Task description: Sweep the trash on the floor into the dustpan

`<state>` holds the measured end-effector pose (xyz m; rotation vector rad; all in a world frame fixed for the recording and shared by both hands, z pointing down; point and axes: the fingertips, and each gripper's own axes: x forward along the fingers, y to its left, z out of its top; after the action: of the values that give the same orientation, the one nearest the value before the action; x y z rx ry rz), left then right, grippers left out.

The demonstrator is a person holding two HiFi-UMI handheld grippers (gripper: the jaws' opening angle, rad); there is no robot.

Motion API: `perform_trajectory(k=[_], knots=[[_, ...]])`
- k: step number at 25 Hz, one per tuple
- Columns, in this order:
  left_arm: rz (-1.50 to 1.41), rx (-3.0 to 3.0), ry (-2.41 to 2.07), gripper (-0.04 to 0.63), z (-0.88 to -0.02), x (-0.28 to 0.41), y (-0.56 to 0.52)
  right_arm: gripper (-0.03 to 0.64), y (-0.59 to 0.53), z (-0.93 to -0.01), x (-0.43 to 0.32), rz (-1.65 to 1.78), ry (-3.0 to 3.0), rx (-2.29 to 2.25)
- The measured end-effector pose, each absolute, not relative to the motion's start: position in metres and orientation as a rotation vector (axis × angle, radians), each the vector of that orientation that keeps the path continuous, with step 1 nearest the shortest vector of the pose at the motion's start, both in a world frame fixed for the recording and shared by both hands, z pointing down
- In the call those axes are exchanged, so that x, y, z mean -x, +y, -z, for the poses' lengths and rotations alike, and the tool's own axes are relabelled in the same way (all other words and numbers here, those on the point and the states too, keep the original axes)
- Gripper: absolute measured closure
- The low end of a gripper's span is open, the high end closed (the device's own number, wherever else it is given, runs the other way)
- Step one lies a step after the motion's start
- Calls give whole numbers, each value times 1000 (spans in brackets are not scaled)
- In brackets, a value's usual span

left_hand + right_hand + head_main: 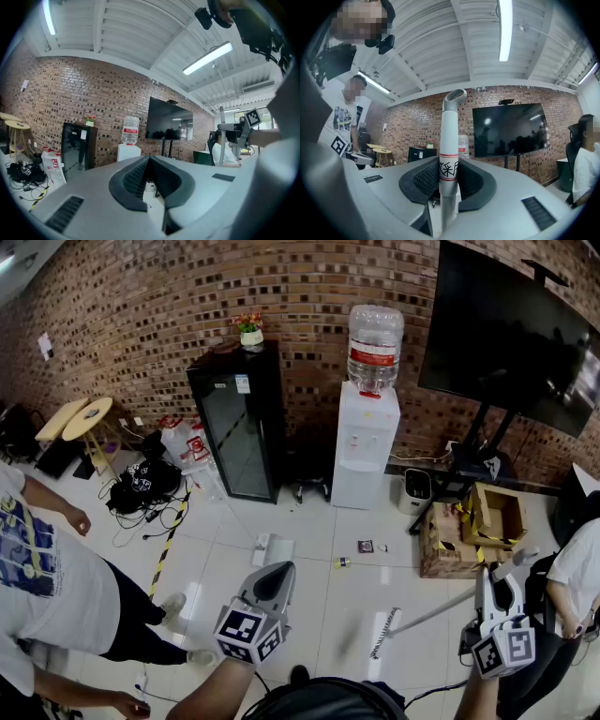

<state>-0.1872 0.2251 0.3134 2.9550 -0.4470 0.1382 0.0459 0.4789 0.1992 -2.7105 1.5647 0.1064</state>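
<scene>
Over open floor [309, 521], right gripper [448, 178] clamps the broom [383, 633].

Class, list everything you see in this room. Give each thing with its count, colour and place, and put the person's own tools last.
broom: one, grey handle, white head, slanting over the floor at right
trash scraps: at least two, small, on the floor before the dispenser
water dispenser: one, white, clear bottle on top, middle back
cabinet: one, black, glass door, left of the dispenser
potted plant: one, white pot, on the cabinet
television: one, black, on a stand, upper right
cardboard boxes: at least two, brown, stacked below the television
stools: two, pale wood, far left
bystanders: two, white shirts, one at each edge
left claw: one, grey, shut, empty
right claw: one, grey, shut on the broom's handle
</scene>
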Motion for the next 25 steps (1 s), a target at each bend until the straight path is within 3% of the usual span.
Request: perform_trajectory(k=[11,25], knots=[[-165,-2958,-467,588,-326,205,145,511,392,-198,-54,-134,1540,2700],[-225,-2941,-648,588,-331,96,62,511,291,-212,-166,-95,1729,2515]])
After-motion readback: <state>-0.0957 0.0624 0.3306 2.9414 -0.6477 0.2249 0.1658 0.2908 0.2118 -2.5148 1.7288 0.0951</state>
